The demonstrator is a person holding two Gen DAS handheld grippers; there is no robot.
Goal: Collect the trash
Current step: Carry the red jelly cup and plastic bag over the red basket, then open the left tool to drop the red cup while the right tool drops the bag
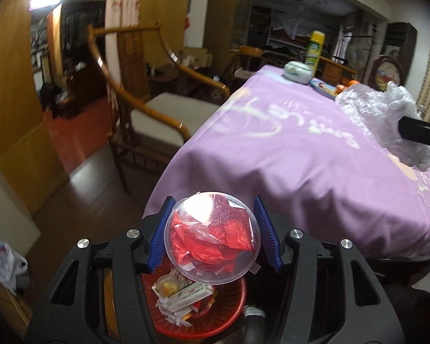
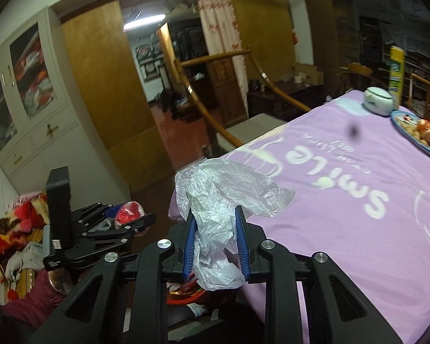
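My left gripper (image 1: 213,236) is shut on a clear round plastic cup (image 1: 212,236) stuffed with red wrappers, its blue pads pressing both sides. It hangs above a red mesh basket (image 1: 229,309) that holds paper scraps and a small box. In the right wrist view my right gripper (image 2: 216,239) is shut on a crumpled clear plastic bag (image 2: 223,200), beside the edge of the table with the purple cloth (image 2: 344,200). The left gripper (image 2: 129,218) with its cup shows there at lower left. The bag (image 1: 387,114) and a black part of the right gripper appear at the left wrist view's right edge.
A wooden armchair (image 1: 157,120) stands at the table's far side. On the purple cloth (image 1: 301,149) sit a white ceramic jar (image 2: 378,100), a yellow spray can (image 2: 397,71) and a fruit plate (image 2: 421,134). Another plastic bag (image 1: 5,261) lies on the floor. A cabinet (image 2: 23,94) lines the left wall.
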